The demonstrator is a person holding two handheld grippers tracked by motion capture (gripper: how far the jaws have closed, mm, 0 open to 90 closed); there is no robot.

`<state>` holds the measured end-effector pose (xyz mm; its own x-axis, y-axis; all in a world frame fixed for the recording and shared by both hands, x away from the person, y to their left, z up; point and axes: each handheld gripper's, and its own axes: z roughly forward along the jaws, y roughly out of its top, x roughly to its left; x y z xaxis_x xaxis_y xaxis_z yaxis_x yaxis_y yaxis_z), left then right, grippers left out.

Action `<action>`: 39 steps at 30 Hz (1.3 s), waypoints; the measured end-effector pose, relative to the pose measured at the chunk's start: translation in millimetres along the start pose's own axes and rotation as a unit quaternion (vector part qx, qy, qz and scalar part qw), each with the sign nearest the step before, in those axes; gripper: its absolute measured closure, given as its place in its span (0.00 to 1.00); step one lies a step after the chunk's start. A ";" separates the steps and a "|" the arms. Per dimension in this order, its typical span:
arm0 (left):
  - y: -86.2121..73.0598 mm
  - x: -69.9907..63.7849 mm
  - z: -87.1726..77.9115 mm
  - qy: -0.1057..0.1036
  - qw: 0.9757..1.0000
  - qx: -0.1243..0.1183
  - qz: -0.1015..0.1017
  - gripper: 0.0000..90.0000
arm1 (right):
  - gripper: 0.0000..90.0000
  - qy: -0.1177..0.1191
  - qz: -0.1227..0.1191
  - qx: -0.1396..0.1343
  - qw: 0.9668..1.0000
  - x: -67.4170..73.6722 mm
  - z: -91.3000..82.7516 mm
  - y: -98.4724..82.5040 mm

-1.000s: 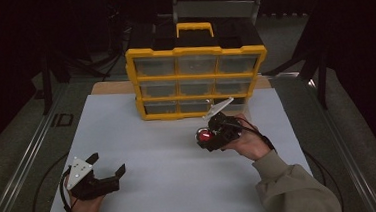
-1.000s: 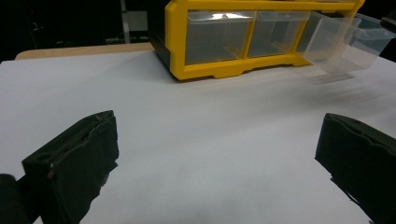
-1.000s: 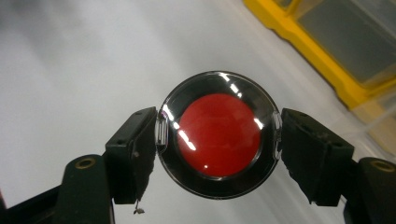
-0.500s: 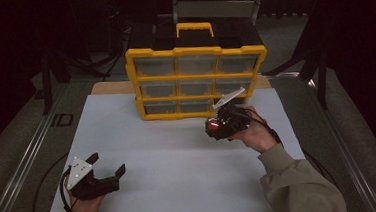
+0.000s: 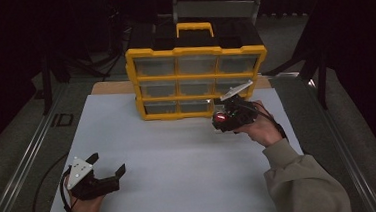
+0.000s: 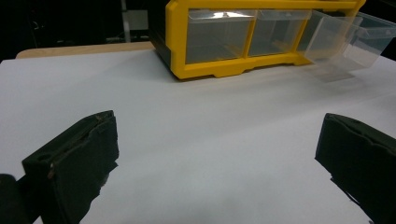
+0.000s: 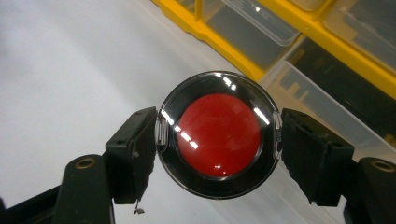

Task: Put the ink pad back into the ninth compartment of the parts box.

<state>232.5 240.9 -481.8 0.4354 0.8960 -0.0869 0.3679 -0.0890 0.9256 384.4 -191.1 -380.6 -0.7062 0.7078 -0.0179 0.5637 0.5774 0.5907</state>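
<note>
A yellow drawer cabinet [image 5: 197, 80] with clear drawers stands at the back of the white table top [image 5: 179, 156]. Its bottom right drawer [image 6: 336, 37] is pulled out. My right gripper [image 5: 222, 119] hovers just in front of that open drawer [image 7: 322, 112], shut on a round clear case with a red disc inside [image 7: 219, 135]; both pads press on the case's rim. The red disc [image 5: 220, 117] also glows in the high view. Near the front left corner my left gripper [image 5: 107, 163] rests low over the table, its jaws wide open [image 6: 217, 126] with nothing between them.
A yellow carry handle [image 5: 194, 28] tops the cabinet. A wooden board edge [image 5: 109, 87] shows behind the white sheet. Metal rails [image 5: 24, 162] run along the table's left and right sides. Dark stands and legs surround the back.
The right gripper has carried the red-disc case up and to the right, closer to the cabinet's bottom right drawer. The left gripper has stayed put.
</note>
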 end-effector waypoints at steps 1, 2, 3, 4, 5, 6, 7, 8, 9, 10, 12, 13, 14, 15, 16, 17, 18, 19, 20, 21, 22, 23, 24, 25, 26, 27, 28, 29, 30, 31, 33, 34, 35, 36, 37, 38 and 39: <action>0.0 0.0 0.0 0.000 1.000 0.000 0.001 0.00 | 0.33 -0.002 0.000 0.000 1.000 -1.4 -0.2 0.0; 0.0 0.0 0.0 0.001 1.000 0.000 0.001 0.00 | 0.33 -0.004 0.002 0.000 1.000 -2.3 -0.4 0.0; 0.0 0.1 0.0 0.001 1.000 0.000 0.000 0.00 | 0.33 -0.005 0.004 -0.001 1.000 -3.7 -0.6 -0.1; -0.1 0.2 0.0 0.001 1.000 0.001 0.000 0.00 | 0.33 -0.006 0.007 -0.002 1.000 -4.7 -0.9 -0.1; -0.1 0.1 0.1 0.001 1.000 0.001 0.000 0.00 | 0.33 -0.008 0.008 -0.001 1.000 -6.2 -1.2 -0.2; -0.1 0.1 0.1 0.001 1.000 0.001 -0.001 0.00 | 0.33 -0.009 0.009 -0.001 1.000 -6.9 -1.3 -0.1; -0.1 0.0 0.1 0.001 1.000 0.001 0.000 0.00 | 0.33 -0.010 0.010 -0.001 1.000 -8.1 -1.6 -0.2; -0.1 0.0 0.2 0.001 1.000 0.001 0.000 0.00 | 0.33 -0.012 0.012 0.000 1.000 -9.1 -1.7 -0.3; -0.1 0.0 0.2 0.001 1.000 0.001 0.000 0.00 | 0.33 -0.014 0.012 0.000 1.000 -10.4 -1.8 -0.4; -0.1 0.0 0.2 0.001 1.000 0.001 -0.001 0.00 | 0.33 -0.015 0.015 0.000 1.000 -11.4 -2.0 -0.5; -0.1 0.0 0.2 0.001 1.000 0.001 -0.001 0.00 | 0.33 -0.018 0.017 0.000 1.000 -14.1 -2.4 -1.0; -0.1 0.0 0.3 0.001 1.000 0.001 -0.001 0.00 | 0.33 -0.020 0.020 0.000 1.000 -15.4 -2.5 -1.2; -0.1 0.0 0.3 0.001 1.000 0.001 0.000 0.00 | 0.33 -0.022 0.022 0.000 1.000 -17.1 -2.6 -1.5; -0.1 0.0 0.4 0.001 1.000 0.002 0.000 0.00 | 0.33 -0.023 0.024 0.001 0.999 -18.4 -2.7 -1.7; -0.1 0.0 0.4 0.002 1.000 0.002 0.000 0.00 | 0.33 -0.024 0.025 0.001 0.999 -19.8 -2.6 -2.0; -0.1 0.1 0.4 0.002 1.000 0.002 0.000 0.00 | 0.33 -0.026 0.026 0.001 0.999 -21.2 -2.5 -2.3; -0.1 0.1 0.4 0.002 1.000 0.002 0.000 0.00 | 0.33 -0.026 0.026 0.001 0.999 -21.2 -2.5 -2.3; -0.2 0.2 0.4 0.002 1.000 0.003 -0.001 0.00 | 0.33 -0.027 0.028 0.003 0.999 -22.2 -2.4 -2.4; -0.2 0.2 0.5 0.002 1.000 0.003 -0.001 0.00 | 0.33 -0.029 0.030 0.002 0.999 -24.3 -2.4 -2.8; -0.2 0.2 0.5 0.002 1.000 0.003 -0.001 0.00 | 0.33 -0.030 0.031 0.003 0.999 -25.5 -2.6 -3.0; -0.2 0.1 0.5 0.002 1.000 0.003 0.000 0.00 | 0.33 -0.031 0.032 0.002 0.999 -26.6 -2.6 -3.0; -0.1 0.1 0.5 0.002 1.000 0.003 0.000 0.00 | 0.33 -0.034 0.033 0.002 0.999 -27.5 -2.9 -3.1; -0.2 0.1 0.5 0.002 1.000 0.003 -0.001 0.00 | 0.33 -0.033 0.034 0.002 0.999 -28.8 -3.0 -3.3; -0.2 0.1 0.5 0.002 1.000 0.003 -0.001 0.00 | 0.33 -0.035 0.035 0.002 0.999 -29.9 -3.1 -3.4; -0.2 0.2 0.5 0.002 1.000 0.003 -0.001 0.00 | 0.33 -0.036 0.036 0.002 0.999 -31.1 -3.1 -3.7; -0.2 0.2 0.4 0.002 1.000 0.003 -0.001 0.00 | 0.33 -0.037 0.037 0.002 0.999 -32.0 -3.0 -4.0; -0.1 0.1 0.4 0.002 1.000 0.003 0.000 0.00 | 0.33 -0.037 0.037 0.001 0.999 -33.3 -3.0 -4.3; -0.2 0.1 0.4 0.002 1.000 0.003 -0.001 0.00 | 0.33 -0.038 0.039 0.001 0.998 -34.3 -3.0 -4.6; -0.2 0.2 0.4 0.002 1.000 0.003 -0.001 0.00 | 0.33 -0.040 0.042 0.003 0.998 -35.0 -3.2 -4.9; -0.2 0.1 0.4 0.002 1.000 0.003 -0.001 0.00 | 0.33 -0.041 0.044 0.002 0.998 -36.0 -3.3 -5.2; -0.2 0.0 0.5 0.002 1.000 0.003 -0.001 0.00 | 0.33 -0.042 0.049 0.002 0.998 -38.1 -3.4 -5.8; -0.2 0.0 0.5 0.002 1.000 0.003 -0.001 0.00 | 0.33 -0.043 0.051 0.002 0.998 -39.1 -3.4 -6.1; -0.2 0.1 0.5 0.002 1.000 0.003 -0.001 0.00 | 0.33 -0.044 0.052 0.003 0.998 -40.2 -3.6 -6.3; -0.2 0.2 0.4 0.002 1.000 0.003 0.000 0.00 | 0.33 -0.046 0.052 0.002 0.998 -41.5 -3.7 -6.6; -0.2 0.2 0.4 0.002 1.000 0.003 -0.001 0.00 | 0.33 -0.046 0.056 0.003 0.997 -42.4 -4.0 -6.9; -0.2 0.2 0.4 0.002 1.000 0.003 0.000 0.00 | 0.33 -0.048 0.057 0.001 0.997 -43.6 -4.3 -7.2; -0.1 0.1 0.4 0.002 1.000 0.003 0.000 0.00 | 0.33 -0.050 0.061 0.000 0.997 -44.5 -4.5 -7.5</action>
<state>232.9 240.8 -482.1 0.4315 0.8980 -0.0857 0.3731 -0.0911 0.9233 409.7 -228.7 -380.6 -0.5866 0.8095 -0.0258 0.6428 0.4847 0.5932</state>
